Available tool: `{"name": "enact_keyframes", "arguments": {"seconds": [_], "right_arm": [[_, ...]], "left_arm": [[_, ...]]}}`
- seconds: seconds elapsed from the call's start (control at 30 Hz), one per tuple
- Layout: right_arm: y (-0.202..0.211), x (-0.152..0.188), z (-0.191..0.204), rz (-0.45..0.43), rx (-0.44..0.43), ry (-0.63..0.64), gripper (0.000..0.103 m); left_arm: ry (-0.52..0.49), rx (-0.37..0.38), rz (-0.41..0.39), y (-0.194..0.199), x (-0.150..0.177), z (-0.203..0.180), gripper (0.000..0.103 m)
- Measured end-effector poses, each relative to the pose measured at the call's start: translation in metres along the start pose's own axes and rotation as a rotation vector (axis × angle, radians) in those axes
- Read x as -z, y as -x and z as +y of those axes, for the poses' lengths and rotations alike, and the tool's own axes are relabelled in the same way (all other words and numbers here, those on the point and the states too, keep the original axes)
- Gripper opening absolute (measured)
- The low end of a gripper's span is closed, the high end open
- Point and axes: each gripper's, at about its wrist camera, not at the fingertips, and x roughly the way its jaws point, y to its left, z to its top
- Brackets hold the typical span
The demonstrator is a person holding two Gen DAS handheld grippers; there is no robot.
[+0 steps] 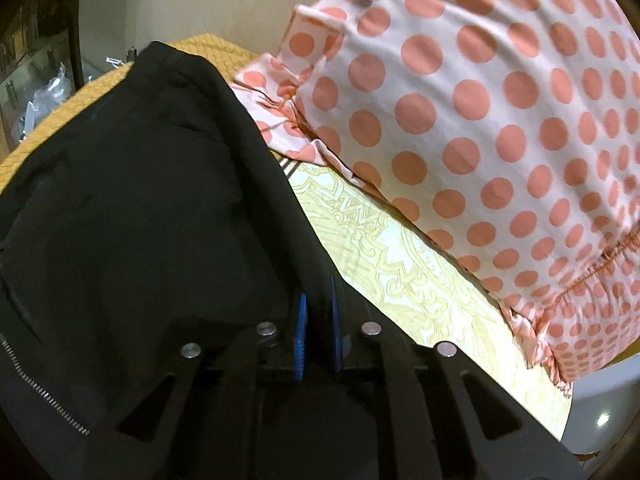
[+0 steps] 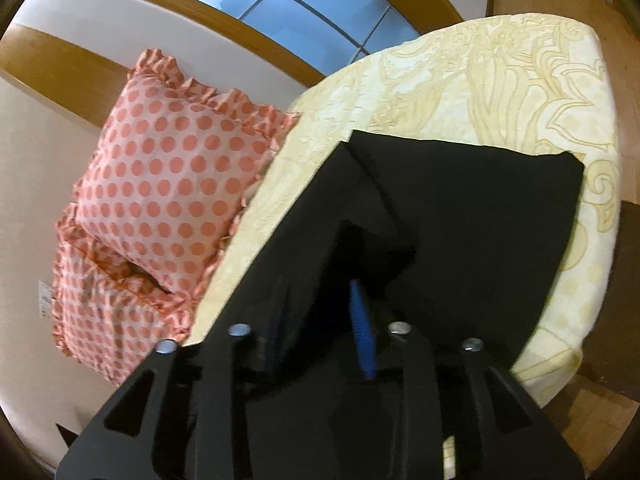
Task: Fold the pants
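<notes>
Black pants (image 1: pixel 140 200) lie on a pale yellow patterned bedsheet (image 1: pixel 400 280), with a zipper (image 1: pixel 40 392) showing at the lower left. My left gripper (image 1: pixel 317 292) is shut on the right edge of the pants, its blue pads nearly together with black cloth pinched between them. In the right wrist view the pants (image 2: pixel 480 220) lie folded across the bedsheet (image 2: pixel 480 80). My right gripper (image 2: pixel 316 284) stands open over them. A raised fold of black cloth sits loosely between its spread fingers, and the pads do not press on it.
A white pillow with orange dots (image 1: pixel 480 120) lies right beside the pants. In the right wrist view, that pillow (image 2: pixel 172 176) rests on a second dotted one (image 2: pixel 100 300) by the wall. An orange woven cover (image 1: pixel 40 132) lies under the pants' far side. The bed edge (image 2: pixel 560 360) drops to a wooden floor.
</notes>
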Motion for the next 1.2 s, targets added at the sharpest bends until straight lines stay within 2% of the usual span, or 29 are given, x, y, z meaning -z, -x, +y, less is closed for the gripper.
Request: {"name": "enact_keyframes", "arguments": {"seconds": [0.07,0.27,0.3,0.33,0.37,0.4,0.6,0.67,0.7,0.8,0.87,0.93,0.97,1.0,1.03,1.1,1.17,1.2], "right_arm": [[0.0,0.0,0.002,-0.002,-0.003,-0.006,0.042],[-0.008,-0.006,0.004,0.022,0.037,-0.056,0.041],[-0.013,-0.008,0.005,0.04,0.071,-0.048,0.035],[-0.016,-0.009,0.004,0.049,0.098,-0.047,0.015],[-0.019,-0.01,-0.001,0.046,0.129,-0.058,0.004],[-0.02,-0.011,-0.005,0.045,0.124,-0.069,0.0],[-0.002,-0.011,-0.013,0.034,0.1,-0.092,0.0],[0.001,-0.01,-0.02,0.092,0.092,-0.138,0.004],[0.001,-0.008,-0.025,0.128,0.088,-0.176,0.01],[0.008,-0.004,-0.027,0.132,0.048,-0.2,0.024],[0.013,-0.002,-0.021,0.12,0.027,-0.181,0.037],[0.017,-0.001,-0.016,0.11,-0.002,-0.177,0.057],[0.02,0.0,-0.015,0.098,-0.017,-0.18,0.062],[0.021,0.0,-0.015,0.089,-0.014,-0.189,0.08],[0.021,0.0,-0.017,0.079,-0.038,-0.201,0.081],[0.021,0.0,-0.014,0.058,-0.017,-0.192,0.08],[0.017,-0.001,-0.005,0.033,0.062,-0.131,0.07],[0.012,-0.002,0.0,0.02,0.087,-0.088,0.04]], "left_arm": [[-0.006,0.011,-0.017,0.015,0.007,0.007,0.01],[-0.045,0.024,-0.065,0.055,0.023,0.014,0.009],[-0.051,0.029,-0.076,0.064,0.026,0.016,0.009],[-0.055,0.032,-0.082,0.069,0.027,0.017,0.009],[-0.063,0.034,-0.094,0.078,0.031,0.018,0.009],[-0.069,0.036,-0.101,0.085,0.033,0.02,0.009],[-0.114,0.034,-0.145,0.121,0.049,0.026,0.009],[-0.119,0.039,-0.151,0.13,0.053,0.03,0.009],[-0.119,0.039,-0.151,0.131,0.053,0.031,0.009],[-0.12,0.039,-0.151,0.132,0.055,0.032,0.009],[-0.115,0.043,-0.149,0.132,0.055,0.033,0.009],[-0.111,0.045,-0.142,0.131,0.056,0.035,0.009],[-0.107,0.046,-0.14,0.131,0.058,0.037,0.009],[-0.106,0.046,-0.137,0.131,0.058,0.038,0.009],[-0.105,0.046,-0.137,0.131,0.058,0.038,0.009],[-0.093,0.051,-0.129,0.13,0.059,0.041,0.009],[-0.089,0.048,-0.124,0.129,0.06,0.041,0.009],[-0.091,0.046,-0.121,0.128,0.06,0.041,0.009]]}}
